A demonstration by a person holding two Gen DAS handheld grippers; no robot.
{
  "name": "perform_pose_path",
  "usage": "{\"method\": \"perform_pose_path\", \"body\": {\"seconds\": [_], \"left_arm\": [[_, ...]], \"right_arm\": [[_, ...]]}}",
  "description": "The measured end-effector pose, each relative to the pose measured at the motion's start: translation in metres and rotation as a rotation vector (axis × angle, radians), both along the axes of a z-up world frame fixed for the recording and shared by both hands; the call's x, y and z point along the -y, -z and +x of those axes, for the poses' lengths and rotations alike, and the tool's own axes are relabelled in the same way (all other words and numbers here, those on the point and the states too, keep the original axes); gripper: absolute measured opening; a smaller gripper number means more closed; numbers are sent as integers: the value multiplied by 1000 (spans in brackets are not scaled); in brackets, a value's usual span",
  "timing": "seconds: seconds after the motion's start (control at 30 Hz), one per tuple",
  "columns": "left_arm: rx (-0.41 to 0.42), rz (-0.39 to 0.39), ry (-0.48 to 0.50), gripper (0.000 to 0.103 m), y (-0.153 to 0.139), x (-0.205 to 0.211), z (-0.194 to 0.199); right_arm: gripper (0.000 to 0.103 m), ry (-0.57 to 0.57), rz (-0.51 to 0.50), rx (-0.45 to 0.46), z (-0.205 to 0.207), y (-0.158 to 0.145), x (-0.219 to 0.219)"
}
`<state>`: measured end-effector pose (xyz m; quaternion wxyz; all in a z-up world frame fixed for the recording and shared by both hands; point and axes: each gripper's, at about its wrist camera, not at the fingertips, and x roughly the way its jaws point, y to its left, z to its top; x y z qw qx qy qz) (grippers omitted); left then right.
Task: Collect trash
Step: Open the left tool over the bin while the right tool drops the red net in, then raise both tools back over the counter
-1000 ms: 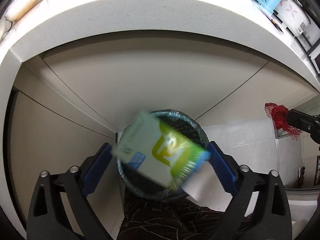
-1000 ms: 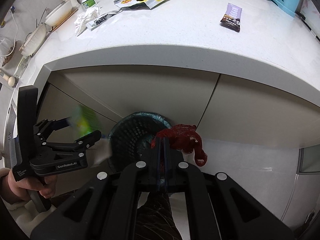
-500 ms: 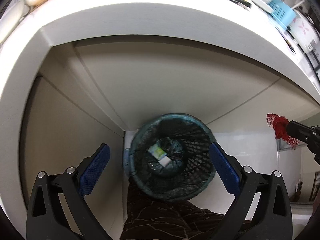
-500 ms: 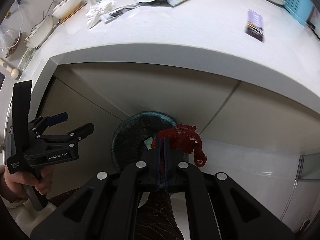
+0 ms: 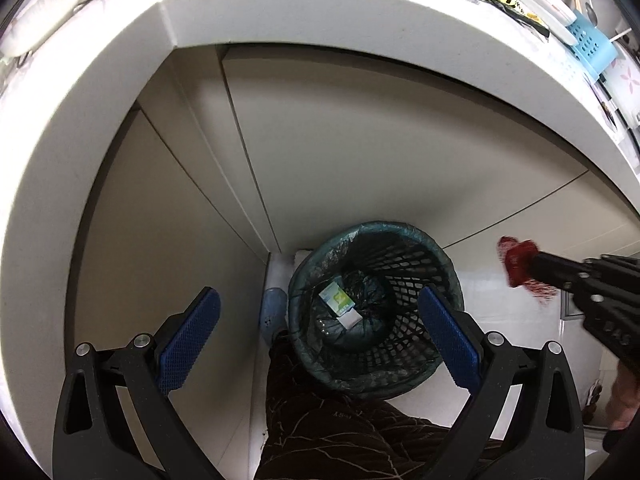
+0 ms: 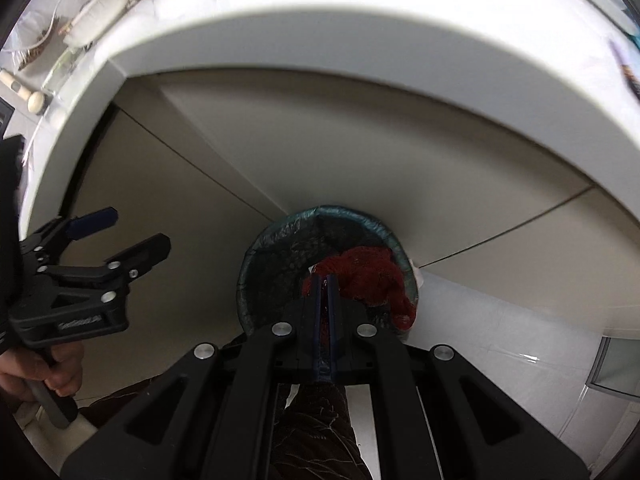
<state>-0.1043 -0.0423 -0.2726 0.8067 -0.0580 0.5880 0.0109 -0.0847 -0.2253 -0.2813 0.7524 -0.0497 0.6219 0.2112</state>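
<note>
A black mesh trash bin (image 5: 404, 264) with a dark liner stands on the floor against the cabinets; it also shows in the right wrist view (image 6: 280, 256). A green and white carton (image 5: 339, 299) lies inside it. My left gripper (image 5: 316, 332) is open and empty above the bin's left side; it also shows in the right wrist view (image 6: 120, 236). My right gripper (image 6: 325, 280) is shut on a red mesh net (image 6: 368, 276) and holds it over the bin's right part. In the left wrist view the net (image 5: 520, 260) hangs right of the bin.
A white countertop (image 5: 280, 8) overhangs beige cabinet doors (image 5: 360, 128). A blue basket (image 5: 592, 44), plates and wrappers lie on it. My dark patterned trouser leg (image 5: 340, 432) is just in front of the bin. White floor tiles (image 6: 500, 344) lie to the right.
The carton left my left gripper and dropped into the bin. The left gripper stays open and shifted left. My right gripper moved over the bin with the red net.
</note>
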Motion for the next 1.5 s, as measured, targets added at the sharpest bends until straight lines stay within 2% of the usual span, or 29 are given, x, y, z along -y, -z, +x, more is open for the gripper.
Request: {"method": "perform_pose_path", "body": {"seconds": [0.2,0.33,0.47,0.6,0.8,0.9,0.93,1.0,1.07,1.1,1.17,1.23,1.5], "left_arm": [[-15,-21,-9,97,7,-5,0],[-14,-18,-6,97,7,-7,2],[-21,-18,-10,97,8,-9,4],[-17,-20,-9,97,9,-9,4],[-19,-18,-8,97,8,-8,5],[-20,-15,-8,97,7,-8,6],[-20,-15,-8,97,7,-7,6],[-18,-11,-6,97,6,-7,6],[-14,-13,-5,97,2,-6,7],[-13,-12,-5,97,-1,-6,7],[-7,-15,-2,97,-8,-4,8],[4,-18,1,97,-18,-3,8],[47,-37,29,97,-65,7,13]], "right_arm": [[2,-26,-14,-40,6,20,-15],[6,-14,-5,-55,8,24,-14],[18,7,-14,-58,10,25,-12],[24,19,-11,-58,11,24,-11],[42,32,-5,-57,15,23,-10],[54,38,0,-56,16,23,-11],[61,39,-3,-54,16,22,-11],[66,42,0,-47,15,19,-9],[78,47,-5,-35,15,11,-5],[79,53,-5,-24,16,6,-2],[89,67,-5,-7,17,-2,3],[94,93,-9,10,17,-15,13],[95,203,-29,108,14,-69,52]]}}
